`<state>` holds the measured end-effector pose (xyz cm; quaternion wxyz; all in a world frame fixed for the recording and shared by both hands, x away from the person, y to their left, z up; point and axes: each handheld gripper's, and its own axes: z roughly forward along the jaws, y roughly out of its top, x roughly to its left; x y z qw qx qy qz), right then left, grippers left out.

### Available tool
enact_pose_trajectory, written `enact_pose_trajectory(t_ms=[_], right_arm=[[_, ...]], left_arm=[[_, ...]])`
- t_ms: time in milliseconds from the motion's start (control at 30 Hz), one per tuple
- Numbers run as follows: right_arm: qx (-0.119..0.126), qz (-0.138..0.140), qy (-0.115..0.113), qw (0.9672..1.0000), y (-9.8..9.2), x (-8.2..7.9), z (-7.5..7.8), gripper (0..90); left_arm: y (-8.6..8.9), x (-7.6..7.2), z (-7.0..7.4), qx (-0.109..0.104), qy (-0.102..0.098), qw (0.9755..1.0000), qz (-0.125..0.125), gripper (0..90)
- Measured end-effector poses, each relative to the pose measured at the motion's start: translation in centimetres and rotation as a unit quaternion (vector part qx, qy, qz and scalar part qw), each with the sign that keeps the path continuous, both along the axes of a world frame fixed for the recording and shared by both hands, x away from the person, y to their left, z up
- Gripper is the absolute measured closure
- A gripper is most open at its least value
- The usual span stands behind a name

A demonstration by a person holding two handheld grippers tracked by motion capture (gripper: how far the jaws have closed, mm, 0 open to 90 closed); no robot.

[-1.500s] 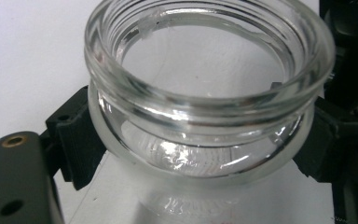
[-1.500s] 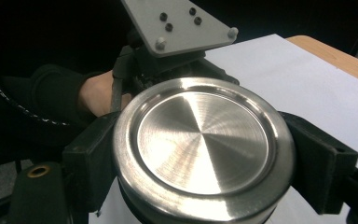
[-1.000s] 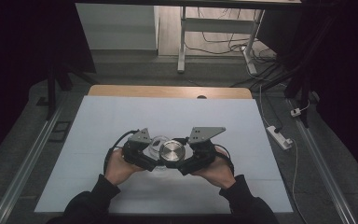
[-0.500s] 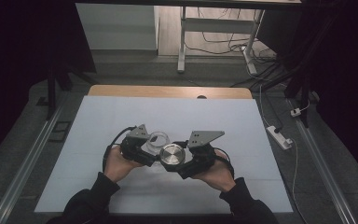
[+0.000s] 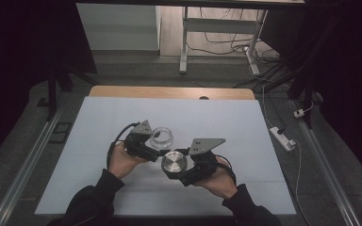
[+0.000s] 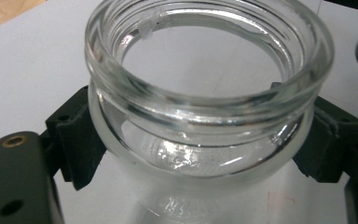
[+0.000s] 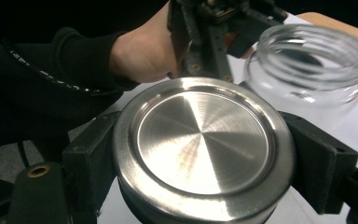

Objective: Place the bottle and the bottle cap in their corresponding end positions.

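Left gripper (image 5: 156,147) holds jar (image 5: 162,137) beside lid (image 5: 174,163).

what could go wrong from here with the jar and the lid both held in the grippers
1. The clear glass jar is clamped by the left gripper only at its rounded shoulder below the threaded neck; smooth curved glass might slip out and drop onto the white table.
2. The round brushed-metal lid is pinched by the right gripper at two edge points, so it could pivot or tilt.
3. Lid and jar sit close together; a careless move might knock metal against the glass rim.
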<state>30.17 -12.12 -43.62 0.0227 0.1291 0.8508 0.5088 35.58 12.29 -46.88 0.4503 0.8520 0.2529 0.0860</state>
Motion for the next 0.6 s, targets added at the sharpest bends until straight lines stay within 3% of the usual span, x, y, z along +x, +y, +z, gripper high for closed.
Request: enact_pose_trajectory(t_ms=[600], right_arm=[[-0.014,0.005,0.006,0.9999,0.2,-0.6,-2.3,18.7]], left_arm=[[-1.1,2.2,0.1,-0.005,-0.016,0.9998,0.010,15.4]])
